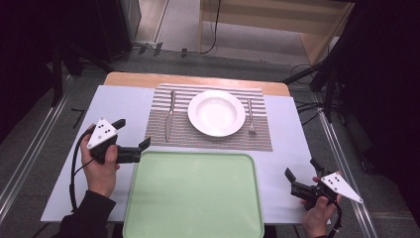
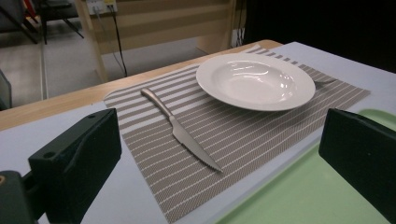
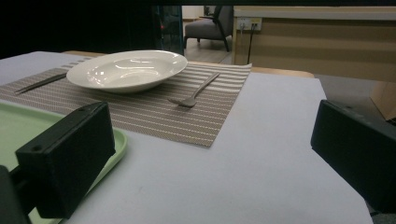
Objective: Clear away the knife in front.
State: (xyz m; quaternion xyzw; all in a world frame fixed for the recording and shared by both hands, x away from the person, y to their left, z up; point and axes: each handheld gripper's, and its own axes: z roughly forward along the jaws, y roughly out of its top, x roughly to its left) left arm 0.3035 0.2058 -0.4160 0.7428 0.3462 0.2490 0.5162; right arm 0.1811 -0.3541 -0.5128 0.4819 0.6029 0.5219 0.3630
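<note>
Knife [image 1: 170, 117] of plain brushed metal lies flat on the striped placemat [image 1: 208, 136], left of the plate [image 1: 216, 113], handle toward the far edge and serrated blade pointing back at the person. In the left gripper view the knife [image 2: 181, 132] sits between the two black jaws and well beyond them, untouched. The left tongs [image 1: 132, 135] hover over the surface [image 1: 119, 106] just off the placemat's near left corner, jaws spread wide and holding nothing. The placemat is a woven rectangle, grey-brown with thin pale stripes. The plate is round, white and glossy, with a broad rim and a shallow bowl. A slim metal fork [image 1: 251, 118] lies to its right on the mat, tines toward the person. Nearer the person is a pale green tray [image 1: 193, 198], smooth, rectangular with rounded corners and a raised lip; its far edge lies just beside the placemat's near edge. The right tongs [image 1: 300, 173] are over the pale blue-grey surface right of the tray, jaws also spread and holding nothing. Each carries a grey three-cornered plate on top.
</note>
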